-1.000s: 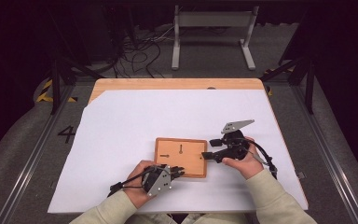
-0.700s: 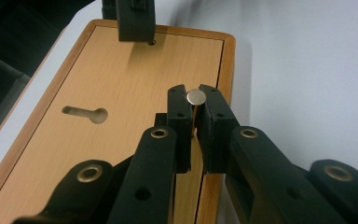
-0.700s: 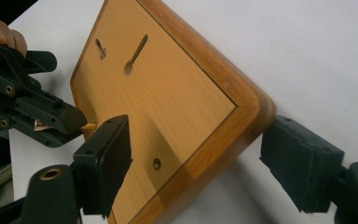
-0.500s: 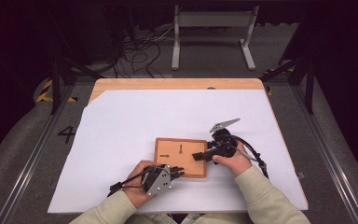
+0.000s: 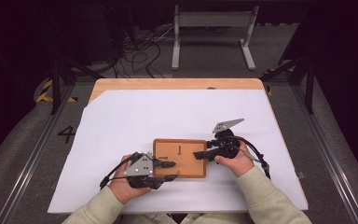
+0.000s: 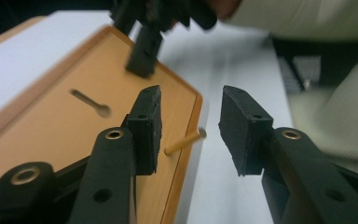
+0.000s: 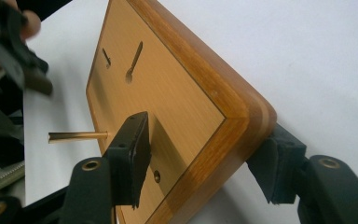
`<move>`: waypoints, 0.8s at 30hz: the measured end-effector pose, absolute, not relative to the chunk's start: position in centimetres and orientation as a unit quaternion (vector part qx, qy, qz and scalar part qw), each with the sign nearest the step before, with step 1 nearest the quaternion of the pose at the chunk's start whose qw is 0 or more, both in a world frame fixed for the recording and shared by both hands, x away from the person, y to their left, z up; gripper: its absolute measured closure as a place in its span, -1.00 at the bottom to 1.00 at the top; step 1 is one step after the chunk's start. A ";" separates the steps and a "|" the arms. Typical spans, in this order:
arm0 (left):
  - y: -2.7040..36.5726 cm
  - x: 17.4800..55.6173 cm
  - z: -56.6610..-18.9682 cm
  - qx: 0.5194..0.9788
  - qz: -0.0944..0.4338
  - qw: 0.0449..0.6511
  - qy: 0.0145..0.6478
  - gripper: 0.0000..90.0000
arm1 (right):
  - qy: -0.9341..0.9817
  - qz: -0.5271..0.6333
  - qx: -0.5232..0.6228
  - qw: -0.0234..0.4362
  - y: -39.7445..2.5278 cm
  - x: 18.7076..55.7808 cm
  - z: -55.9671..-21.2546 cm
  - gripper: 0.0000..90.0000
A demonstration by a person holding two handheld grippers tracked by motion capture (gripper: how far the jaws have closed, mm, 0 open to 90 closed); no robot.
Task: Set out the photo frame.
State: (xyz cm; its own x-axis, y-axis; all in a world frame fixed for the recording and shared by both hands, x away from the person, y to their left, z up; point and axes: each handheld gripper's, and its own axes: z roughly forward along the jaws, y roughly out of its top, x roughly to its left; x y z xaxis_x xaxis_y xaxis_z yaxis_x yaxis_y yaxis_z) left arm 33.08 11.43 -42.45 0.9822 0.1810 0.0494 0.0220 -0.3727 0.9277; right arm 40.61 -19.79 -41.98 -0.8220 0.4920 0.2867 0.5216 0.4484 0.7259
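Observation:
A wooden board (image 5: pixel 186 165) with a keyhole slot (image 5: pixel 179 150) lies on the white sheet. My right gripper (image 5: pixel 200 155) is shut on its right edge, one jaw on the top face and one beneath, as the right gripper view (image 7: pixel 209 149) shows. A thin brass pin (image 6: pixel 182 142) sticks out of the board's near edge and appears again in the right gripper view (image 7: pixel 77 136). My left gripper (image 5: pixel 171 171) is open at the board's near left corner. In the left gripper view (image 6: pixel 189 121) its jaws stand on either side of the pin without touching it.
The white sheet (image 5: pixel 168 116) covers most of a wooden table (image 5: pixel 177 84). A dark floor with cables (image 5: pixel 135 51) and a metal stand (image 5: pixel 212 23) lies beyond the far edge. A rail (image 5: pixel 328 149) runs along the right side.
My right gripper has shifted left onto the board's right edge. The left gripper has stayed at the board's near left corner.

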 end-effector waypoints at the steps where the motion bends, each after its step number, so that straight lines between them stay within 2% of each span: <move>1: 11.9 33.2 -42.1 0.817 0.071 0.568 0.071 0.28 | -0.852 -0.433 -0.294 0.012 -19.7 40.5 -41.9 -0.04; 9: 15.5 34.3 -40.6 0.764 0.093 0.622 0.146 0.21 | -0.866 -0.434 -0.246 -0.038 -19.5 38.9 -40.9 0.02; 14: 16.7 34.7 -40.4 0.745 0.119 0.634 0.169 0.20 | -0.874 -0.433 -0.210 -0.063 -19.7 37.8 -40.4 0.10; 17: 18.2 35.2 -40.6 0.714 0.143 0.650 0.217 0.18 | -0.881 -0.432 -0.174 -0.083 -19.9 36.6 -39.9 0.19; 24: 19.2 36.2 -41.5 0.721 0.167 0.621 0.259 0.16 | -0.890 -0.427 -0.129 -0.095 -20.1 35.0 -39.3 0.37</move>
State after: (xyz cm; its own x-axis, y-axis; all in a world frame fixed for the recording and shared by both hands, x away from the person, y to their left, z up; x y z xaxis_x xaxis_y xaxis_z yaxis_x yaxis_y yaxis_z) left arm 36.22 19.25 -41.53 0.8101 0.5807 -0.0813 0.1666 -0.0950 0.9814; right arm 35.02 -20.13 -39.25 -0.9488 0.3105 -0.0583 0.1487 0.6016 0.7849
